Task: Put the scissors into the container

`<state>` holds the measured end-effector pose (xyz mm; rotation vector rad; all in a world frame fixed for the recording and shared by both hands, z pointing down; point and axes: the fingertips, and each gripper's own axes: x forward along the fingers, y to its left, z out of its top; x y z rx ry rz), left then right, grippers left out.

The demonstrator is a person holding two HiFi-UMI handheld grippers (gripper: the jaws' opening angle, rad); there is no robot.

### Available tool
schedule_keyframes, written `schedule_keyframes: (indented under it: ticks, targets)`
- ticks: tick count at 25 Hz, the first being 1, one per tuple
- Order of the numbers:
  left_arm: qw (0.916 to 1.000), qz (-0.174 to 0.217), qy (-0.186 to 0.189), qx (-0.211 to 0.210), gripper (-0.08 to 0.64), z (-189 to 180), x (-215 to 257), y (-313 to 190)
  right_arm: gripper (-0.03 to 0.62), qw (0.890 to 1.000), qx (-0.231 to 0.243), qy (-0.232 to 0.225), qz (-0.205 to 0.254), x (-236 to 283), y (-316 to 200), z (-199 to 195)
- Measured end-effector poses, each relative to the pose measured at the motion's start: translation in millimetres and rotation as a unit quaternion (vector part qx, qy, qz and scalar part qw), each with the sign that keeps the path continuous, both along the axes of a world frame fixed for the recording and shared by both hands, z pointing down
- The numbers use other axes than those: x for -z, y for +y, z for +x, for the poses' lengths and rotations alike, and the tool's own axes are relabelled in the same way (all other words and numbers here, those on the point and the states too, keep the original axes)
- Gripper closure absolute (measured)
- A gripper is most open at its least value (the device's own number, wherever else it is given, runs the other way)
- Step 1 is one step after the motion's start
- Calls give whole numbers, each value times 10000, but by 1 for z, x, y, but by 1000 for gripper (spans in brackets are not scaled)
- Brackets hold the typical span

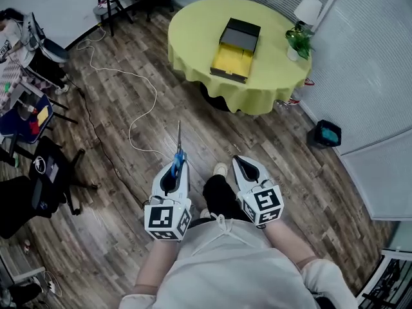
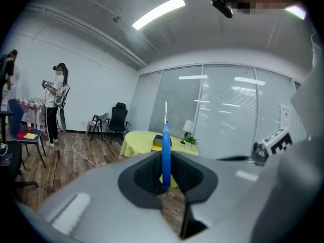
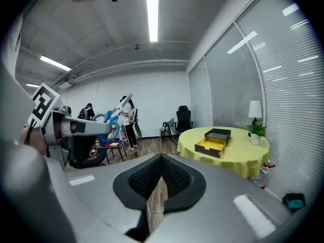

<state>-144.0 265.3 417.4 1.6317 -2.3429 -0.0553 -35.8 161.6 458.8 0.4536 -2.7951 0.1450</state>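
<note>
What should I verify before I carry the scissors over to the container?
1. Scissors held firmly: ok. The left tongs are closed on the blue handle, blades pointing away.
2. Right tongs free to help: ok. They are shut with nothing between them.
3. Container ready to receive: ok. It is open and its yellow inside shows.
4. Container within reach: not ok. It sits on the yellow table, well ahead of both tongs.
5. Walking path: ok. The white cable lies left of the straight line to the table.
</note>
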Motion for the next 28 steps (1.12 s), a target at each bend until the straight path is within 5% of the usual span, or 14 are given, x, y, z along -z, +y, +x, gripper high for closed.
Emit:
schedule_keyframes:
  ticks: [12, 28]
  targets:
    - [9999, -105, -34, -87, 511, -84, 1, -159, 592, 9996, -149, -188, -164, 4, -165, -90]
    - [9979, -199, 14, -621, 511, -143, -9, -346, 591, 9981, -507, -194, -288, 0, -332, -146]
